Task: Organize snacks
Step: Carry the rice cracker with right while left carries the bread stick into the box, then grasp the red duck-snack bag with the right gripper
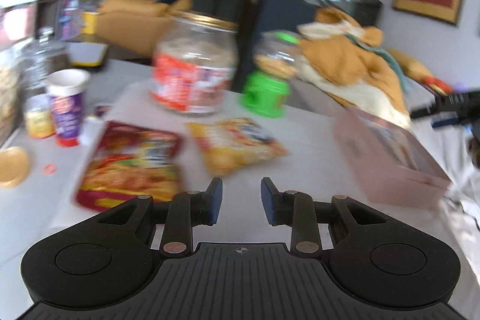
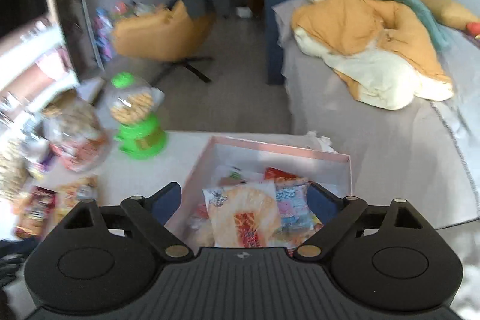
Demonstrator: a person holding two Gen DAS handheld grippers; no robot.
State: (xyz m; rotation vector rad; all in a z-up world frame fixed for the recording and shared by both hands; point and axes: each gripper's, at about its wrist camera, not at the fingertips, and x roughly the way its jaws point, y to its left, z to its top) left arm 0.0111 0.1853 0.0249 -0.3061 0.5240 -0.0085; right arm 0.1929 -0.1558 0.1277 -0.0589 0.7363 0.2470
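Observation:
In the left wrist view my left gripper (image 1: 241,201) is open and empty above the white table (image 1: 240,110). Just beyond it lie a red snack packet (image 1: 132,164) and a yellow snack packet (image 1: 237,143). The pink box (image 1: 393,158) stands to the right. In the right wrist view my right gripper (image 2: 243,200) is wide open over the pink box (image 2: 270,147), which holds several snack packets, a pale orange one (image 2: 243,212) on top. I cannot tell whether that packet touches the fingers.
A big jar with a red label (image 1: 195,65) and a green candy dispenser (image 1: 270,74) stand at the table's far side. A purple cup (image 1: 67,107) and small bottles are at the left. A bed with an orange blanket (image 2: 375,38) lies to the right, an orange chair (image 2: 162,29) behind.

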